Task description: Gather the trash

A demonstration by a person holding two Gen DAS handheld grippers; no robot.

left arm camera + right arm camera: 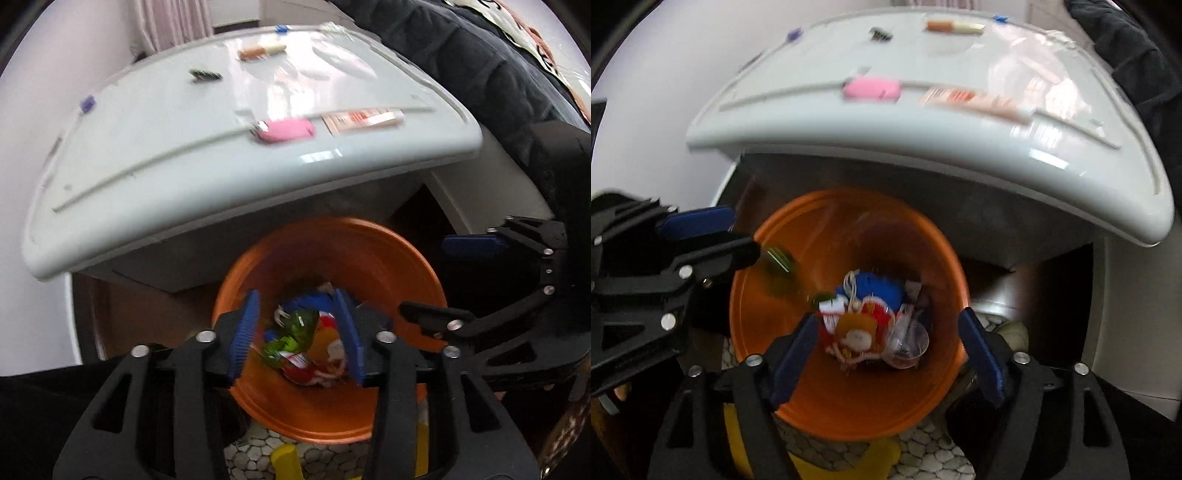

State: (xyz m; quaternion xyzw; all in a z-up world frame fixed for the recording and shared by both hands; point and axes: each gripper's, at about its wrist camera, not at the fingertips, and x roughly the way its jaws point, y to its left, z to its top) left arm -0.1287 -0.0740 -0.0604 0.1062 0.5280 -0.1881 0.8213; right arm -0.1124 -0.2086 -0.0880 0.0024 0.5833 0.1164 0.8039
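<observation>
I held both grippers above the orange bin [849, 229], pointing steeply down into it, beside the white table [147, 147]. My right gripper [886, 354] stood with its jaws wide apart and nothing between them; below its blue pads [982, 358] lay the trash already collected: a red-and-blue wrapper [871, 306] and a clear plastic cup [908, 343]. My left gripper [299, 339], just beside the right one, stood partly apart, and a green wrapper [295, 328] showed between its fingers in the left wrist view; in the right wrist view a blurred green streak sat just below that gripper's tip, inside the bin's rim, so I judged the wrapper loose and dropping rather than clamped. Beyond both grippers, on the table, waited a pink eraser-like block [284, 129], a printed sachet [362, 120] and a small tube [260, 51]; I could not tell which of them counted as trash. The risk I saw: the two grippers hung close over one narrow opening and could knock together, or a light wrapper could cling to a pad and ride back out onto the pebble-patterned floor [923, 454].
</observation>
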